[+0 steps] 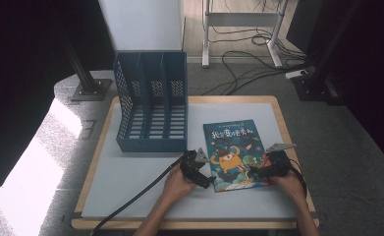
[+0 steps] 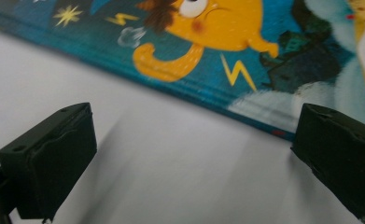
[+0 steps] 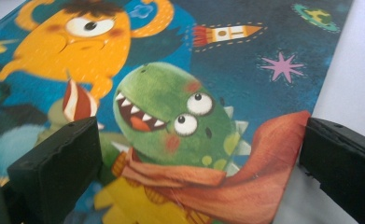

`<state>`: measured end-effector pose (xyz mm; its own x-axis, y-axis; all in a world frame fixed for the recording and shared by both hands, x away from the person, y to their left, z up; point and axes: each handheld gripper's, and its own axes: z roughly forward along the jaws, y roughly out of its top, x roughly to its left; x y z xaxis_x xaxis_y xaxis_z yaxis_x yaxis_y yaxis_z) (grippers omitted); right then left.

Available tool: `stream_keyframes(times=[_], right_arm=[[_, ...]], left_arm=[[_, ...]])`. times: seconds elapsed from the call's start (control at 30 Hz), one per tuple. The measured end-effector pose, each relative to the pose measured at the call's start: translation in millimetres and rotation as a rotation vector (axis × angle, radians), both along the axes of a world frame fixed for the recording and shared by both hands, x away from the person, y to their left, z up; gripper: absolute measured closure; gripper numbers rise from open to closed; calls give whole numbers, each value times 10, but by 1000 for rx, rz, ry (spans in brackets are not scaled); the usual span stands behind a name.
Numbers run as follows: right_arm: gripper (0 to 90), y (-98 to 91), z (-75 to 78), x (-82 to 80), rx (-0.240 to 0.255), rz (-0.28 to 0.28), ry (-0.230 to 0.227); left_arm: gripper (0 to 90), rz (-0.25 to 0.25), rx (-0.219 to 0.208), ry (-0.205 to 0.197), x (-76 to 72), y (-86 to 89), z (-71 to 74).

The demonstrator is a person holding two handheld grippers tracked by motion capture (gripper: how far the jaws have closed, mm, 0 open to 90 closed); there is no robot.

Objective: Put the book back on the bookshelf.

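Forearms entering from the near edge of the table [image 1: 130, 196], each hand gripping a claw. Left claw [image 1: 203, 173] set down on bare white surface just beside the lower left corner of the picture book [image 1: 233, 152], jaws spread wide with nothing between them; seen from the left gripper view, book's spine edge [image 2: 208, 93] running slantwise just ahead of the jaws, one jaw close against the book's corner, the other well out over plain table, black cable trailing back toward the near left corner. Right claw [image 1: 258, 170] over the lower right part of the same book, likewise gaping wide and empty; from the right gripper view, jaws straddling the cover art, green dinosaur [image 3: 180, 121] in its orange scarf between them, one jaw over the cover and the other at or just past the book's right edge, contact with the cover not clear enough to tell. Book lying flat and closed, cover up, on the right half of the table, between the two claws at its near end, orange one-eyed monster [image 3: 82, 37] farther up the cover, title lettering at the far end. Beyond and to the left, blue slotted file rack [image 1: 150, 103] standing upright with open compartments, just apart from the book's far left corner. Farther still, floor with cables and stand legs.
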<state>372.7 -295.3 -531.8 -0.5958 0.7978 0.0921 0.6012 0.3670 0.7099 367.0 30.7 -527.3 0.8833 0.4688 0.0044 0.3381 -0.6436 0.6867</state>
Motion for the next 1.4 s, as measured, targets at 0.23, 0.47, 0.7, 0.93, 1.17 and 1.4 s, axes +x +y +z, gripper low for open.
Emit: stream_keyframes(times=[0.23,0.47,0.7,0.93,1.17,1.4], right_arm=[[0,23,25,127,-23,3,16],[0,64,26,272,-28,13,12],[0,101,33,378,-34,23,18],[11,100,38,414,-29,25,23],[131,-46,76,458,18,-9,60],[137,-117,150,447,137,-44,154]], left_arm=[[0,-37,-16,31,5,-75,-12],[0,-75,-19,50,5,-157,-17],[0,-95,-14,42,-20,-222,-15],[0,-72,-6,60,-39,-226,-24],[0,-70,-5,59,-45,-222,-27],[0,-70,-4,58,-46,-222,-28]])
